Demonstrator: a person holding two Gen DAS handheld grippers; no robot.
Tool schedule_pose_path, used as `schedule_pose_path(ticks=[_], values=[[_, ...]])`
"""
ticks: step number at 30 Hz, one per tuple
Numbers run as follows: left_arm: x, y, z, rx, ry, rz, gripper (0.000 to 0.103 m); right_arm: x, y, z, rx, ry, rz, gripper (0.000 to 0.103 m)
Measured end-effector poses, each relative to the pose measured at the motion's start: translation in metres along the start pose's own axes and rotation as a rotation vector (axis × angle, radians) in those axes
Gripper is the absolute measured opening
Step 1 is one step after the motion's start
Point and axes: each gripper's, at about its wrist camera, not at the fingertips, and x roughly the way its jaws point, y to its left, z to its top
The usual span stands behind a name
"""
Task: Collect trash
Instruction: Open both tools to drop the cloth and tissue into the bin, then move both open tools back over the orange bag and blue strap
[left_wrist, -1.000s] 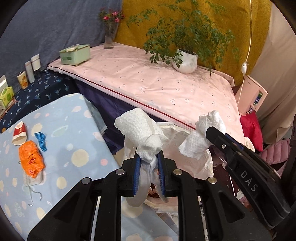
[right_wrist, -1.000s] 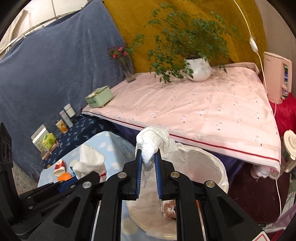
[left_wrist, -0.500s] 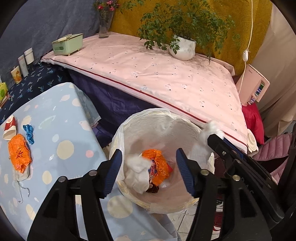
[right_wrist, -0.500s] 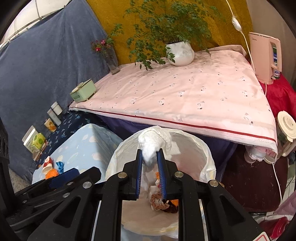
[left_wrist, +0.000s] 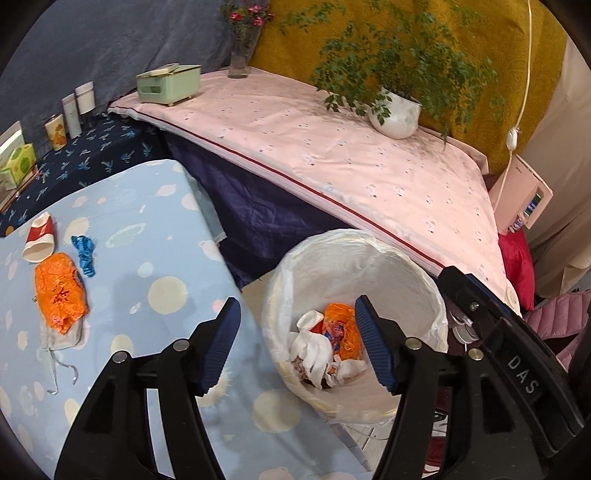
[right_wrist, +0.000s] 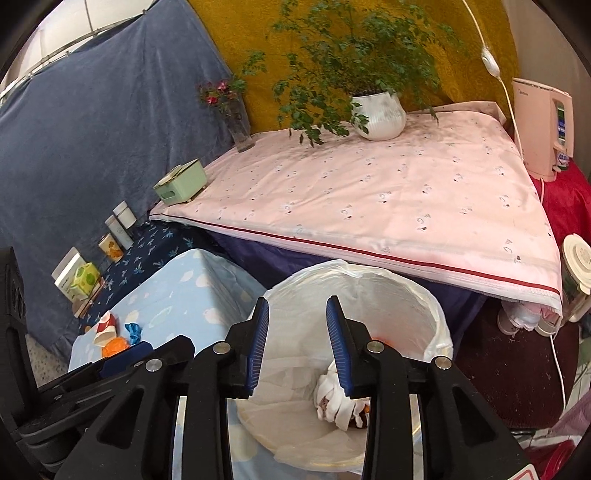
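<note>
Black hand-held gripper (left_wrist: 297, 332) frames, blue ribbed pads, silver screws.

A pink sheet (right_wrist: 388, 192) covers a low platform. Behind it hang a blue drape (right_wrist: 92, 129) and a mustard cloth (left_wrist: 461, 48).

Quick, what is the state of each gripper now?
Left gripper: open, holding nothing.
Right gripper: open, holding nothing, above the trash bin.
</note>
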Motion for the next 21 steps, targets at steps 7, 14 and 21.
schedule_pose_path(ticks=[7, 14, 21], values=[[-0.014, 0.052, -0.003, -0.098, -0.022, 0.042, 0.065, 0.002, 0.037, -0.002, -0.056, 0.012, 0.031, 0.035], [-0.031, 0.118, -0.015, -0.205, -0.043, 0.101, 0.066, 0.015, 0.092, -0.017, -0.141, 0.056, 0.079, 0.036], [-0.045, 0.192, -0.034, -0.324, -0.043, 0.169, 0.066, 0.034, 0.153, -0.040, -0.224, 0.119, 0.135, 0.036]])
